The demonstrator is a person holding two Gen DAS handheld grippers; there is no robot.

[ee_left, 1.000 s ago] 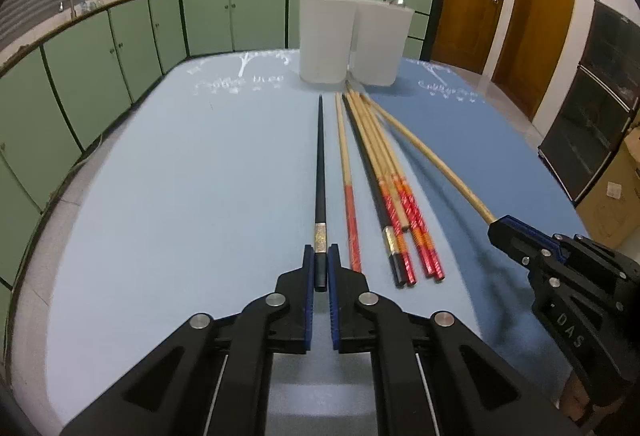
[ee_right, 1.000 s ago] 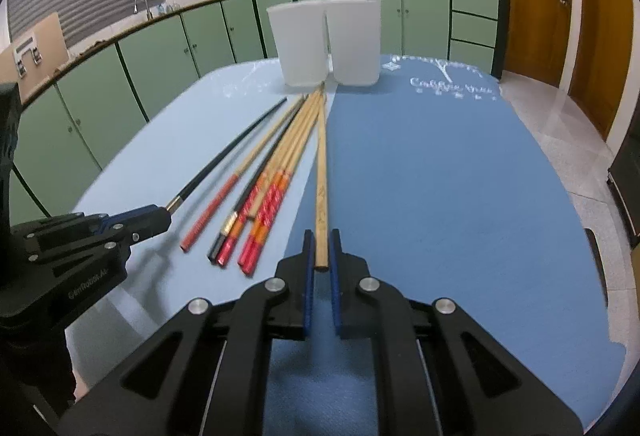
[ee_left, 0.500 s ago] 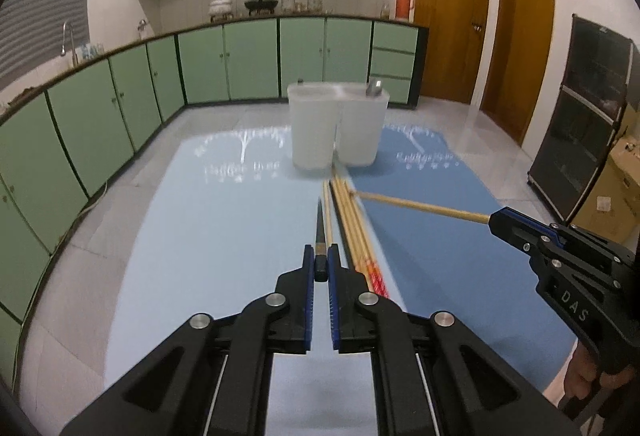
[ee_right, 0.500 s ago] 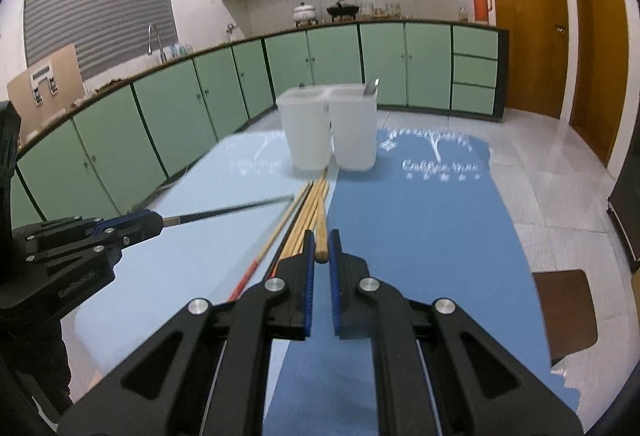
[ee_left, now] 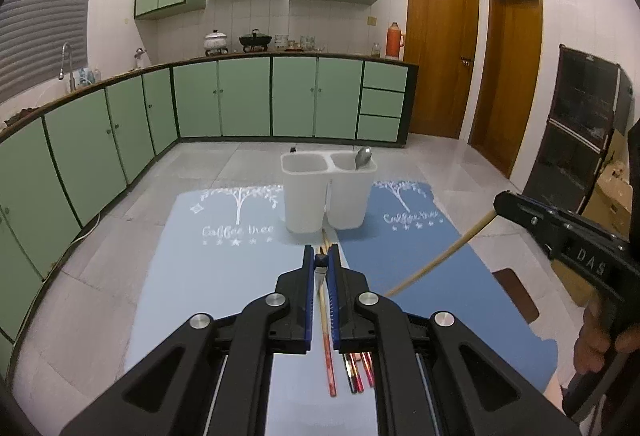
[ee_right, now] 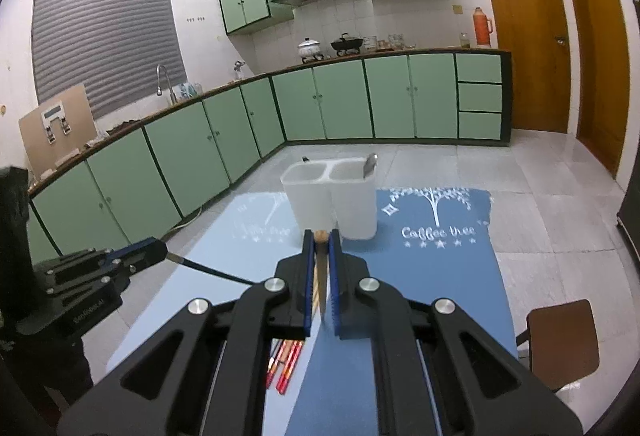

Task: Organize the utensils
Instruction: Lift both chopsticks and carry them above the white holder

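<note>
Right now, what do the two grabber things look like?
Both are black plastic with blue pads inside the fingers and round silver bolts. The left gripper carries small white lettering on its side. The right gripper shows "DAS" in raised letters. No cables show.

The table mat (ee_left: 224, 276) is pale blue on its 9 o'clock half and deeper blue (ee_right: 440, 276) toward 3 o'clock, each half printed with a white tree, stars and script. The 2-cup holder (ee_left: 328, 196) at 12 o'clock is plain white. Lying chopsticks (ee_left: 358, 372) show red, patterned ends. 1 lifted chopstick (ee_left: 440, 260) is light tan, the other (ee_right: 208, 270) black with a silver band. Gripper pads (ee_left: 307, 300) are blue on black.
</note>
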